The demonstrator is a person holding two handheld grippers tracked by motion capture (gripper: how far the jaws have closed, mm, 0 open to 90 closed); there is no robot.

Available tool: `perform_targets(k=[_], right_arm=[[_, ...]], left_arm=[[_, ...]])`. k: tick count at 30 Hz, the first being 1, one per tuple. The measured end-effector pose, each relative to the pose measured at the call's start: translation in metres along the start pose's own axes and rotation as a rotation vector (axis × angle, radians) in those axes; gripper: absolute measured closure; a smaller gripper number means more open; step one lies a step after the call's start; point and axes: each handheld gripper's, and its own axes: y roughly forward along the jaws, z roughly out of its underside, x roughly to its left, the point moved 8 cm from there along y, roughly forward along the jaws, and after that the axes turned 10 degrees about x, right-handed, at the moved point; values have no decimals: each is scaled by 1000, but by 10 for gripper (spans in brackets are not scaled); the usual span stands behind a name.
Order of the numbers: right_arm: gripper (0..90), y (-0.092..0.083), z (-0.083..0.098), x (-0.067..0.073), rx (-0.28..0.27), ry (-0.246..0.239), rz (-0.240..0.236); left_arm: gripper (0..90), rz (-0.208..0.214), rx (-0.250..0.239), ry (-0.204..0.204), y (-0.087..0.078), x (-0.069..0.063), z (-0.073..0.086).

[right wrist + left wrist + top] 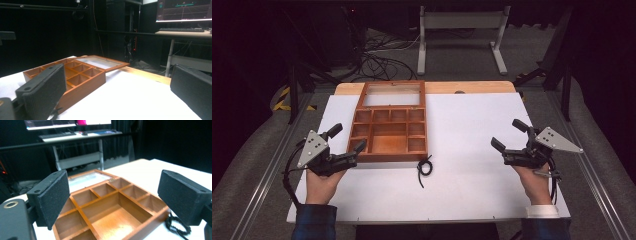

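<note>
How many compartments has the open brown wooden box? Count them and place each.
9 in the brown wooden box. Four small ones run along the hinged glass lid, two sit down the left side, two down the right, and one large one fills the middle.

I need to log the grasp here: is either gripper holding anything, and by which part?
Nothing is held. The left gripper and right gripper both stand open with empty jaws, beside the wooden box and black cord.
</note>
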Motion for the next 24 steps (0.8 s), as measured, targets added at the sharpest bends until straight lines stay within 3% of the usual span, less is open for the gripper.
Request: perform_targets(k=[8, 24], right_arm=[[23, 4, 3, 4, 32, -4, -6], [46, 6, 4, 6, 50, -19, -10]], left_arm=[[111, 62, 45, 2, 16, -17, 6], [137, 101, 127, 2, 38, -33, 19]])
